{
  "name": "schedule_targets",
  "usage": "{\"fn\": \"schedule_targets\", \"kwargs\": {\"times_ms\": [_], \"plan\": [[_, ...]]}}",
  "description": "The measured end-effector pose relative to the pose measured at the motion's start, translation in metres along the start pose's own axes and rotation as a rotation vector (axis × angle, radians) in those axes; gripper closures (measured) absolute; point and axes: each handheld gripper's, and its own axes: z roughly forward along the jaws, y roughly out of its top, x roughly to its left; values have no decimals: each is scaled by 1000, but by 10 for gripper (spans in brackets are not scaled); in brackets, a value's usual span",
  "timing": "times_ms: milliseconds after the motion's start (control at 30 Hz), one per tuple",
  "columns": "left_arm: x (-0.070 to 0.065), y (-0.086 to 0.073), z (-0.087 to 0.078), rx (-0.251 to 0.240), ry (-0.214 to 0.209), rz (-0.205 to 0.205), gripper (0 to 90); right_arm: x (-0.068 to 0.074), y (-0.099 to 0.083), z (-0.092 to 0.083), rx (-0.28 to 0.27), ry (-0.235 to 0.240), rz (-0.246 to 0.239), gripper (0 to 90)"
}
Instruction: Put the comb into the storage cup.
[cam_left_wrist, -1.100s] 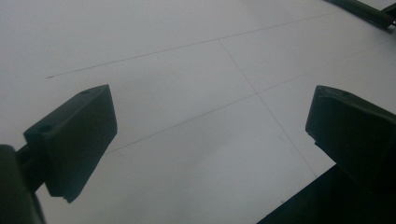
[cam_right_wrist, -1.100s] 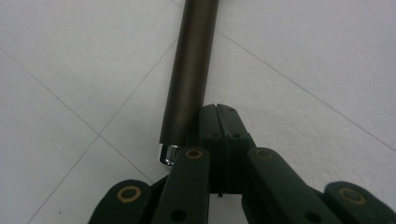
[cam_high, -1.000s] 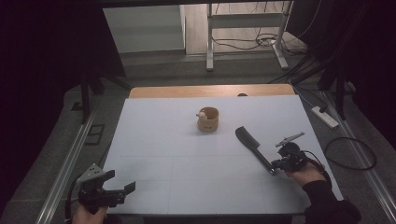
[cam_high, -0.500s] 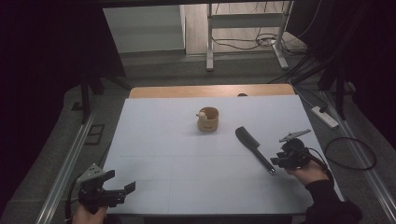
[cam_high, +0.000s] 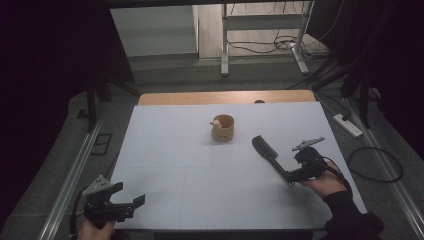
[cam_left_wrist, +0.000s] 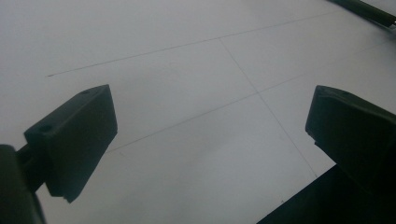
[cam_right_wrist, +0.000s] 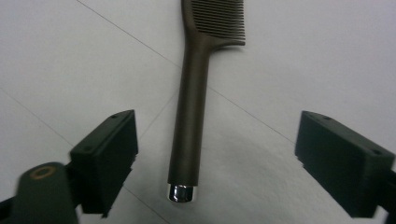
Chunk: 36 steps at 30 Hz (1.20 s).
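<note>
A dark brown comb (cam_high: 270, 155) with a long handle lies flat on the white table (cam_high: 175, 150), right of centre. In the right gripper view the comb (cam_right_wrist: 189, 116) points away from me, its silver end cap toward me. My right gripper (cam_high: 291, 176) stands at the handle's end; its jaws have just been opening. The right gripper (cam_right_wrist: 217, 140) is open, the handle lying between the jaws without touching either pad. My left gripper (cam_high: 131, 204) rests at the table's near left corner. The left gripper (cam_left_wrist: 210, 116) is open over bare table.
A small wooden cup (cam_high: 223, 128) with a pale object at its rim stands mid-table, beyond the comb. A white power strip (cam_high: 349, 125) and cables lie on the floor to the right. Metal frame legs (cam_high: 225, 45) stand behind the table.
The right gripper's jaws have parted from the comb's handle, which now lies free on the table. The left gripper has stayed where it was.
</note>
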Motion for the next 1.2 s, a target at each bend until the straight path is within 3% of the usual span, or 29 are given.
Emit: {"fn": "schedule_targets", "kwargs": {"times_ms": [267,833,1200], "plan": [[0,0,0,1,0,0,27,7,7,5,-4,0,-4,0],[-1,0,0,4,3,7,27,20,18,16,2,30,-55,0],[-1,0,0,4,2,8,27,13,12,27,23,6,-30,0]]}}
